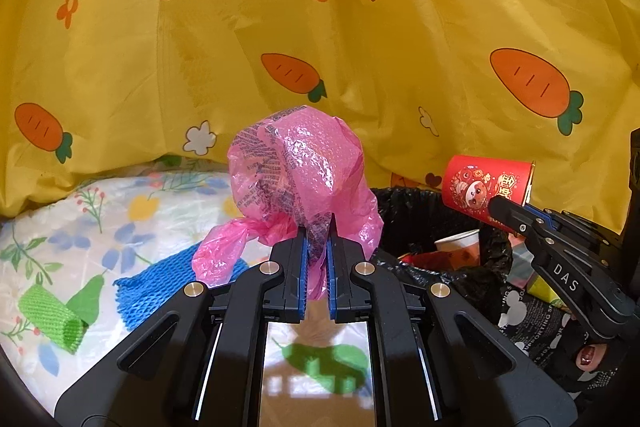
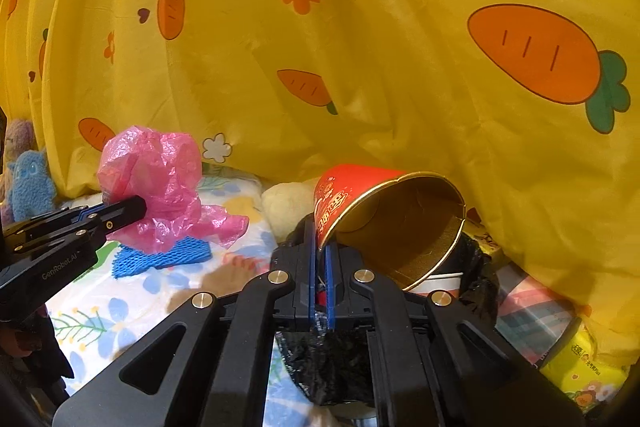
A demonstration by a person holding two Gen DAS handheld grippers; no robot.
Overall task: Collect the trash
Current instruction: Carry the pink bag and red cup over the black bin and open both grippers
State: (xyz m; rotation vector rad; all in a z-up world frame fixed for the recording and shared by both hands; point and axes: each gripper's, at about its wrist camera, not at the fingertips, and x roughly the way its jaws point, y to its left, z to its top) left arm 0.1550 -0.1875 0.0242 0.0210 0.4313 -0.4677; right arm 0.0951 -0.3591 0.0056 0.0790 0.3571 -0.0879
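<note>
Backdrop: a yellow curtain [image 1: 320, 39] hangs in folds, printed with orange carrots, flowers and small hearts.
Surface: a white floral sheet [image 1: 120, 211] lies below the curtain.
Left edge: a blue plush toy [image 2: 30, 183] sits against the curtain.
Light: soft, warm, with mild shadows in the curtain folds.

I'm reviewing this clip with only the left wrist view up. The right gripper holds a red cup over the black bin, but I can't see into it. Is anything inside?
Observer: No. The right wrist view looks straight into the red cup, and its gold inside looks empty.
Operator: How is it gripped?
Observer: The right gripper has the cup's rim pinched between its closed fingers.
Operator: Is there anything beyond the pink bag that I'm missing?
Observer: A blue plush toy stands at the far left.
</note>
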